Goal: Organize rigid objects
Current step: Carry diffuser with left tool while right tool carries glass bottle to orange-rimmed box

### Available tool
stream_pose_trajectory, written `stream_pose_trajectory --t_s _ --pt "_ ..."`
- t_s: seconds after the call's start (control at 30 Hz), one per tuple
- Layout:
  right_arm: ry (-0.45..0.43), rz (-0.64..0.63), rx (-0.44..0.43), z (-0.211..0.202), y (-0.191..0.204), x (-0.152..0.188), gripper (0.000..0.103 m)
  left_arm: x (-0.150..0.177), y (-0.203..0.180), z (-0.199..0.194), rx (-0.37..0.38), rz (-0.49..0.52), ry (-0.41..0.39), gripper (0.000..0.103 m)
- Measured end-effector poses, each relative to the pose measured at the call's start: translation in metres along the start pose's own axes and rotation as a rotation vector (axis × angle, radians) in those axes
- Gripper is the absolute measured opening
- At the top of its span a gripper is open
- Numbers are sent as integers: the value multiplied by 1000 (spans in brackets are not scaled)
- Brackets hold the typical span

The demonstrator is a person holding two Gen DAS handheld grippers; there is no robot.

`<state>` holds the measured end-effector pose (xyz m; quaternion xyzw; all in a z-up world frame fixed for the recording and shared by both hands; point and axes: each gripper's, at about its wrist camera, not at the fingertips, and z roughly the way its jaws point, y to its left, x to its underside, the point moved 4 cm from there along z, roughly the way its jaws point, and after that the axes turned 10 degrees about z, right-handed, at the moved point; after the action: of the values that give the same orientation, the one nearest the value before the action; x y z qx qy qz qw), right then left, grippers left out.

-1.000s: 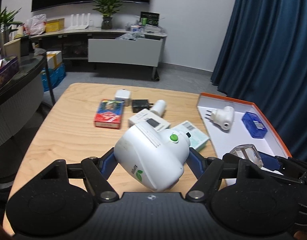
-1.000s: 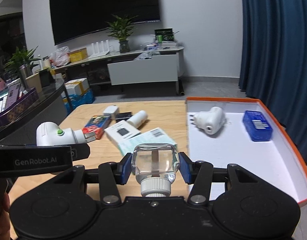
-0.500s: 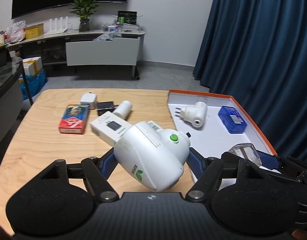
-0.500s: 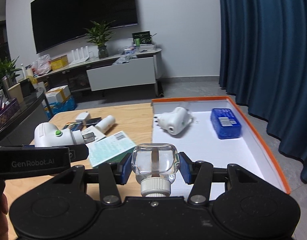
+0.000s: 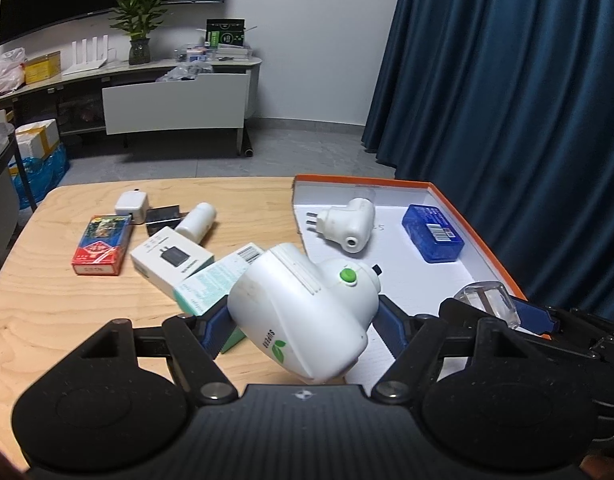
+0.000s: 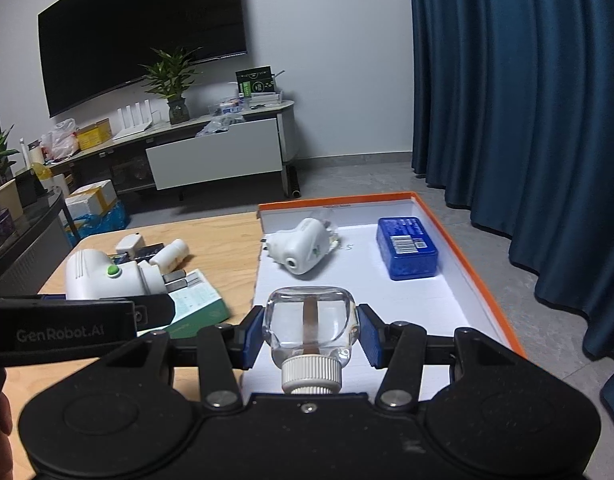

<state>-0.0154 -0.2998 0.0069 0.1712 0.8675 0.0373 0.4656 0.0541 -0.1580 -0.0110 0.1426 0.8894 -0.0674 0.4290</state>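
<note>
My left gripper (image 5: 303, 320) is shut on a white plug-in device with a green button (image 5: 307, 312) and holds it above the table near the tray's left edge; it also shows in the right wrist view (image 6: 107, 276). My right gripper (image 6: 309, 332) is shut on a clear glass bottle with a white cap (image 6: 309, 324), held over the near part of the orange-rimmed white tray (image 6: 459, 312). The bottle also shows in the left wrist view (image 5: 487, 304). In the tray lie a white plug adapter (image 6: 303, 248) and a blue box (image 6: 407, 248).
On the wooden table (image 5: 47, 300) lie a red card box (image 5: 101, 246), a white charger box (image 5: 171, 258), a green-white carton (image 5: 215, 284), a white cylinder (image 5: 197, 220), a small white cube (image 5: 131, 204) and a black adapter (image 5: 163, 216). Dark blue curtains (image 5: 507, 120) hang on the right.
Both grippers have moved right with their objects. The bottle is now over the tray, and the white device has come to the tray's left edge.
</note>
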Motion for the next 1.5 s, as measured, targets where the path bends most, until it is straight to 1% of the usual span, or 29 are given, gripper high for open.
stream_pose_trajectory --t_s 1.0,1.5 --pt "-3 43 65 7 -45 -13 60 -13 -42 22 48 44 3 75" --pt "9 55 82 16 -62 -15 60 -16 -54 34 62 50 12 75"
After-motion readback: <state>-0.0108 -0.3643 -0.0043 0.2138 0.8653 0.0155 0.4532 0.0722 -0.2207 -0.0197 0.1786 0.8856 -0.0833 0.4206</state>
